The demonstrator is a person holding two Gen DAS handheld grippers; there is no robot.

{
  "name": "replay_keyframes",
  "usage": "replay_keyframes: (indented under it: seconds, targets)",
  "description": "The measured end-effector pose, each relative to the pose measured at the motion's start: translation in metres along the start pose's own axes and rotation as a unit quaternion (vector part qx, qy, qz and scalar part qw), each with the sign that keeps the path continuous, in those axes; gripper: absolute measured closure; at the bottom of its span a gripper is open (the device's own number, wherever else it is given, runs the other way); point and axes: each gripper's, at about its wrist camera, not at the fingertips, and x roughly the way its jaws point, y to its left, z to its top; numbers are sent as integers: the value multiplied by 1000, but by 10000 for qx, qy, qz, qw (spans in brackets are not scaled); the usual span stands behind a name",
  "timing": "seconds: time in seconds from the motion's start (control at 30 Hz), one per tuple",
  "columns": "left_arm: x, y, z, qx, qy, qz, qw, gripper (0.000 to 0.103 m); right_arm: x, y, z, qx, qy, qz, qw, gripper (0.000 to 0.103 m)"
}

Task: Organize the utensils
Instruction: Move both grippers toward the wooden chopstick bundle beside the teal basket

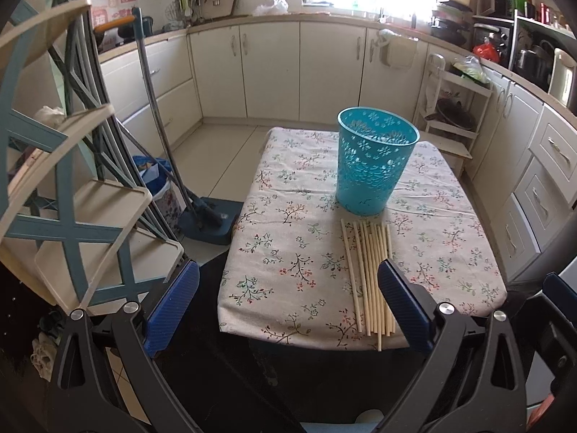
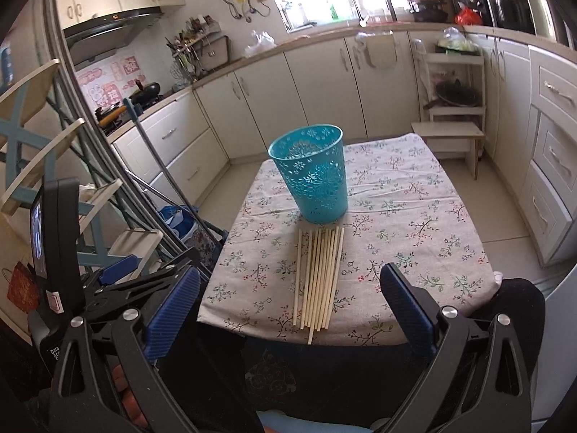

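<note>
A teal perforated plastic basket (image 1: 375,162) stands upright on the floral-cloth table (image 1: 288,245); it also shows in the right wrist view (image 2: 313,176). Several pale wooden chopsticks (image 1: 371,278) lie side by side in front of it, reaching the table's near edge, also in the right wrist view (image 2: 319,276). My left gripper (image 1: 288,306) is open and empty, held before the near edge; its right finger overlaps the chopsticks' near ends. My right gripper (image 2: 290,310) is open and empty, just before the near edge, with the chopsticks between its fingers' lines.
A mop (image 1: 202,213) and a bucket (image 1: 158,184) stand left of the table. A shelf rack (image 1: 72,198) is at far left. A small white stool (image 2: 450,137) stands beyond the table's right corner. Kitchen cabinets (image 1: 324,68) line the back and right.
</note>
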Motion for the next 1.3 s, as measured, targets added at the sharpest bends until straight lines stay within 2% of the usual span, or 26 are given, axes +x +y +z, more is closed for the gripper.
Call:
replay_keyframes:
  seconds: [0.2,0.27,0.33,0.37,0.4,0.43,0.53,0.73,0.9,1.07,1.2,1.3]
  targets:
    - [49,1,2,-19,380,15,9993,8,52,-23,13,-195,237,-451,9985,8]
    - [66,2,3,-31,526,-4,9986,8,74,-32,15,-267,377,-561,9974,18]
    - [79,2,3,-54,628,5,9980,8,101,-38,13,-239,608,-570,9962,34]
    - [87,2,3,-59,692,6,9976,8,115,-40,11,-206,710,-556,9957,39]
    - [92,1,2,-58,737,6,9973,8,130,-46,10,-204,841,-554,9947,50]
    - [98,1,2,-51,777,7,9970,8,144,-48,8,-129,950,-482,9942,57]
    - [117,-3,2,-3,927,17,9957,8,182,-52,4,-88,1150,-492,9921,69]
    - [156,-14,4,86,1138,23,9935,8,230,-55,7,-110,1285,-616,9897,75]
    - [186,-25,9,104,1323,-55,9911,8,248,-60,14,-246,1286,-805,9881,75]
    - [211,-41,12,232,1447,-49,9892,8,258,-59,19,-535,1229,-800,9877,76]
    - [230,-51,11,273,1572,-27,9872,8,265,-54,15,-752,1292,-607,9869,91]
    - [238,-52,8,275,1620,-9,9864,8,264,-59,14,-806,1344,-438,9867,94]
